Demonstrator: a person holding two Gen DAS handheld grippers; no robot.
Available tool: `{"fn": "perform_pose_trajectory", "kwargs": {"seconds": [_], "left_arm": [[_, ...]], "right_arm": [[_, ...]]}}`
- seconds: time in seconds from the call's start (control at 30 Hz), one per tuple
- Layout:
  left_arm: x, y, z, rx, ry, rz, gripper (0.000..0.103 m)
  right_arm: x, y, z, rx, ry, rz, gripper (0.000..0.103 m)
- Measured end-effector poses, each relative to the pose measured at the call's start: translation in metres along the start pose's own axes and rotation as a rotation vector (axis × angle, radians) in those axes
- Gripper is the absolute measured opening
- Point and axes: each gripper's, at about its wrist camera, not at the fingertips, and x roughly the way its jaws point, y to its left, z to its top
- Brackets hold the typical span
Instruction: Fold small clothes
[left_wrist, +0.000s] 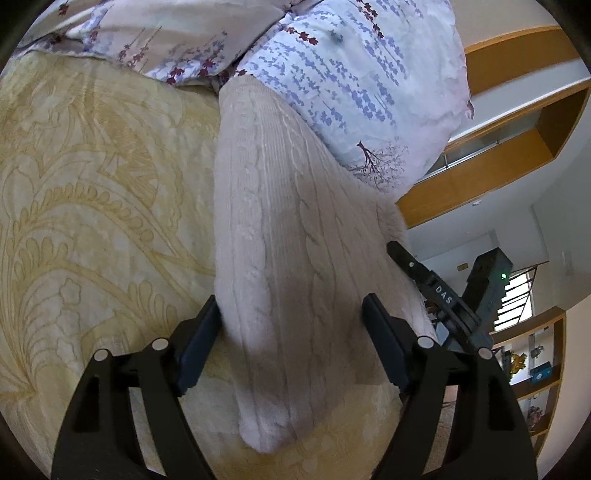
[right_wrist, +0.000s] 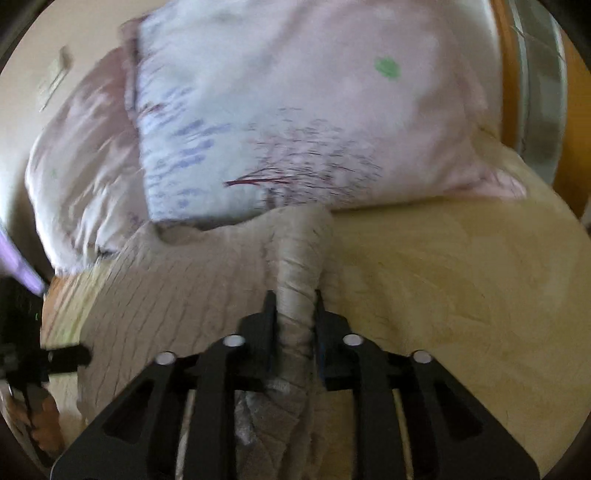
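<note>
Black fingers (right_wrist: 266, 332) of the right gripper (right_wrist: 293, 328) seem, through the blur, to pinch a bunched fold of the beige knitted garment (left_wrist: 280, 258). It lies on the yellow bedspread (left_wrist: 92, 203), between the left gripper's (left_wrist: 291, 332) spread fingers, below floral pillows (left_wrist: 351, 92).

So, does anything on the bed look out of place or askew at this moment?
Yes. The beige knit garment is not flat: one part is bunched into a twisted roll between the right gripper fingers. Its far edge runs under the floral pillow. The right wrist view is blurred, so finer detail is unclear.
</note>
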Motion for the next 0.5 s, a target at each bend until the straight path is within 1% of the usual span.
{"fn": "perform_pose_trajectory", "kwargs": {"seconds": [0.07, 0.1, 0.17, 0.3, 0.43, 0.47, 0.5], "left_arm": [[-0.004, 0.001, -0.003, -0.007, 0.002, -0.006, 0.076], [-0.006, 0.001, -0.004, -0.008, 0.002, -0.007, 0.076], [-0.012, 0.003, -0.010, -0.007, 0.001, -0.019, 0.076], [-0.022, 0.003, -0.020, 0.001, -0.006, -0.023, 0.076], [-0.025, 0.006, -0.029, 0.000, 0.005, -0.010, 0.076], [-0.024, 0.007, -0.032, -0.003, 0.009, -0.008, 0.075], [-0.024, 0.008, -0.034, -0.006, 0.012, -0.007, 0.070]], "right_arm": [[-0.015, -0.008, -0.001, 0.045, -0.023, 0.010, 0.036], [-0.024, -0.013, -0.003, 0.065, -0.032, 0.031, 0.038], [-0.044, -0.020, -0.013, 0.104, -0.031, 0.093, 0.039], [-0.069, -0.025, -0.038, 0.135, -0.010, 0.180, 0.039], [-0.078, -0.021, -0.058, 0.139, 0.019, 0.233, 0.039], [-0.078, -0.018, -0.062, 0.137, 0.025, 0.238, 0.039], [-0.077, -0.016, -0.065, 0.133, 0.030, 0.239, 0.039]]}}
